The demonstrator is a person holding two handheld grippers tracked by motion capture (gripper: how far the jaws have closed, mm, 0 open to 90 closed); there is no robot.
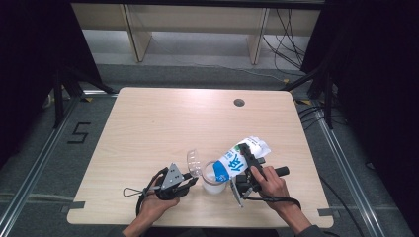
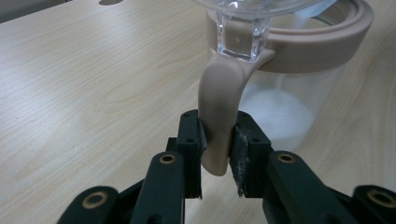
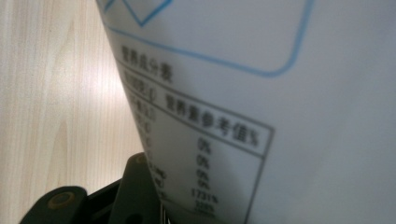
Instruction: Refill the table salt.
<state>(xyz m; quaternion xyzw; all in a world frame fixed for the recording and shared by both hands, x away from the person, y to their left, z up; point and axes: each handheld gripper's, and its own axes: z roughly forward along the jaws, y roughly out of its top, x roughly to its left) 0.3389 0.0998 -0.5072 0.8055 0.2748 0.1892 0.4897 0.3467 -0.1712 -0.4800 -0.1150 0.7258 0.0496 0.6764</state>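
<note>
Left gripper (image 2: pixel 217 154) first: its pads pinch the jar's beige handle (image 2: pixel 219 107), which runs upright between them, narrow grip, firm. Straight ahead of those fingers stands the clear jar (image 2: pixel 299 88), lid (image 1: pixel 193 162) flipped open and tilted away to the far left, white powder already piled on the bottom. Just beyond the jar mouth, the right gripper (image 1: pixel 247 165) clamps a white-and-blue bag (image 1: pixel 240 159); in the right gripper view the bag's printed panel (image 3: pixel 261 93) sits pressed against the jaws. The bag's long axis slopes down from the right fingers toward the jar, its open end over the rim, so the pour hinges on that mouth staying above the opening. The right hand is the one to tip further, I'd judge. Beyond, bare table (image 1: pixel 163 123), a small hole (image 1: pixel 239 102) at the far edge, nothing blocking.
</note>
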